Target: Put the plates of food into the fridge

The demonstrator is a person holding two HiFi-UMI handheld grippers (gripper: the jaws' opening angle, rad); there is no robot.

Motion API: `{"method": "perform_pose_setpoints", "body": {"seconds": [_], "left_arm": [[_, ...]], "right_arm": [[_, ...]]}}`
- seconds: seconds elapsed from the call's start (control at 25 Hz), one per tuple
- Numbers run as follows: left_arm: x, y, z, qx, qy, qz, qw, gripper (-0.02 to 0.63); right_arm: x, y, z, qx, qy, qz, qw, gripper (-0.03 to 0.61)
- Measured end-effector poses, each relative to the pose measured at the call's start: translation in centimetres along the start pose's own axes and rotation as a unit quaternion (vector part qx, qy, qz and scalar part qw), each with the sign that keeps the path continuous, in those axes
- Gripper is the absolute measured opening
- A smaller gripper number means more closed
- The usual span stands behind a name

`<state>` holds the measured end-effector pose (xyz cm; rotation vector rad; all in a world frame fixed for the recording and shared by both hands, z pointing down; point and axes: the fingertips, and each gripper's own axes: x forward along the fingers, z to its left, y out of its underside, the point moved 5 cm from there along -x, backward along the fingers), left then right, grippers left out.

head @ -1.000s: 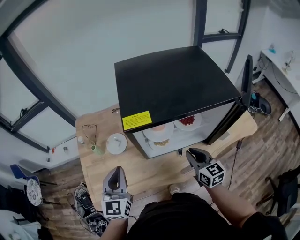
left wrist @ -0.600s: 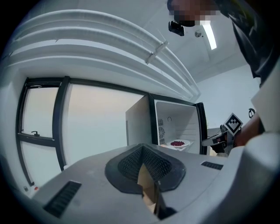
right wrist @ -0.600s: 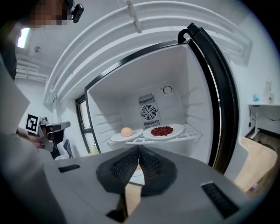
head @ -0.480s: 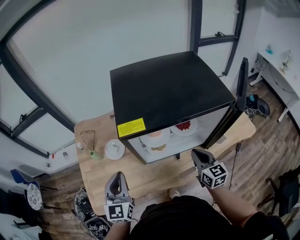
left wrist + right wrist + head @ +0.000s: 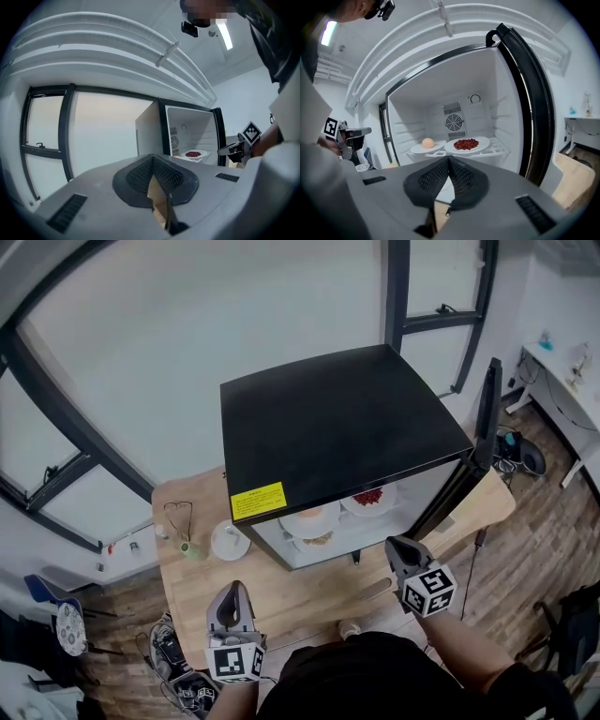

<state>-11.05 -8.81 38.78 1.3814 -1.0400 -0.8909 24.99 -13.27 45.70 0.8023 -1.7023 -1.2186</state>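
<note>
Fridge (image 5: 337, 423) on wooden table (image 5: 309, 589), with door (image 5: 487, 404) swung open to your right. Two plates stand on the upper shelf. The plate of red food (image 5: 467, 144) is on the right and the plate with a round orange piece (image 5: 425, 145) on the left, rims just beside each other near the shelf's front. A third plate (image 5: 319, 538) shows on a lower level in the head view; its contents are too small to name. Left of the fridge, a white dish (image 5: 230, 540) rests on the table near a small green bottle (image 5: 193, 547) and a pair of glasses (image 5: 178, 512). Whether it carries food cannot be told.

Left gripper (image 5: 152, 160) and right gripper (image 5: 448, 161) hang in front of the fridge, clear of it. Each has its jaws pressed together on nothing.

Hazards, as judged:
- **Closed jaws:** If you reach for the white dish with the jaws together as now, they would push it rather than take it. That could send it into the bottle or the glasses.
- **Door swing:** The stored plates sit near the shelf front. A hard swing of the door may jolt them or strike an overhanging rim.
- **Crowded shelf:** The upper shelf shows little bare room. Another plate slid in there may ride up on a neighbour's rim and spill food.
</note>
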Motion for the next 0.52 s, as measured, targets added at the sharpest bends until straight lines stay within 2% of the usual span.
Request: {"method": "perform_pose_setpoints", "body": {"seconds": [0.52], "left_arm": [[2.6, -0.2, -2.0, 0.001, -0.009, 0.001, 1.0, 0.003]], "right_arm": [[-0.2, 0.0, -3.4, -0.016, -0.001, 0.002, 1.0, 0.021]]}}
